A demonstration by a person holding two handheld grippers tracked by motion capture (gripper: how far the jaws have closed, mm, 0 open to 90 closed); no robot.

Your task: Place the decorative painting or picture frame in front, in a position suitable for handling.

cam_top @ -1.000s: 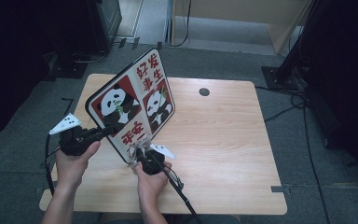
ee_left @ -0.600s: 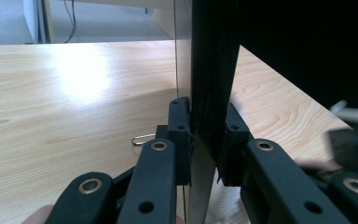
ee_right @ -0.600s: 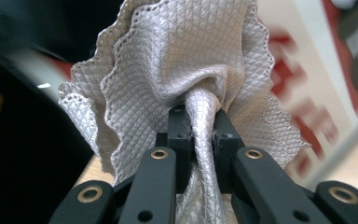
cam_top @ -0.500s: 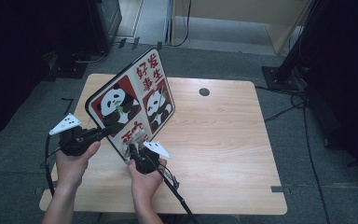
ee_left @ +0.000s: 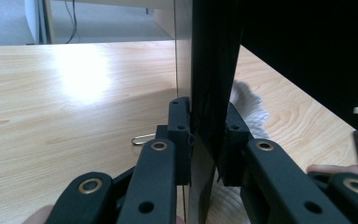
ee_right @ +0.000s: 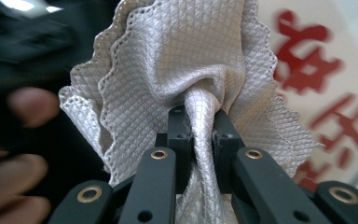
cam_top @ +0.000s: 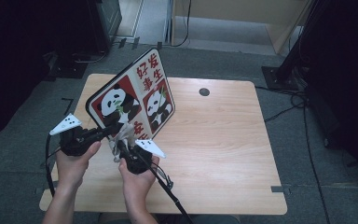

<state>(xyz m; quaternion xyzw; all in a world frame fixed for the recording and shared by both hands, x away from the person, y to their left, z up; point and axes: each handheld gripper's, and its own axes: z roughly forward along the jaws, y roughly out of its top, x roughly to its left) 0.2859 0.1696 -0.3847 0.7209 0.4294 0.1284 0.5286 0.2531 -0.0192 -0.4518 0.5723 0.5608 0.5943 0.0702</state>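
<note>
A panda board (cam_top: 140, 93) with red characters stands tilted on edge over the left part of the wooden table (cam_top: 223, 140). My left gripper (cam_top: 105, 133) is shut on its lower left rim; in the left gripper view the pads (ee_left: 179, 126) pinch the dark board edge (ee_left: 212, 70). My right gripper (cam_top: 121, 142) is shut on a pale quilted cloth (cam_top: 123, 131), which lies against the board's lower front face. The right gripper view has the cloth (ee_right: 182, 56) bunched between the jaws of the right gripper (ee_right: 200, 123), with the board's red print (ee_right: 317, 70) behind it.
A paper clip (ee_left: 142, 138) lies on the table behind the board. A round grommet hole (cam_top: 204, 92) sits near the table's far edge. The right gripper's cable (cam_top: 168, 191) trails toward the near edge. Dark stands and cables surround the table on the floor.
My right gripper has risen with the cloth, moving up along the board's lower front. The left gripper and the board have held still.
</note>
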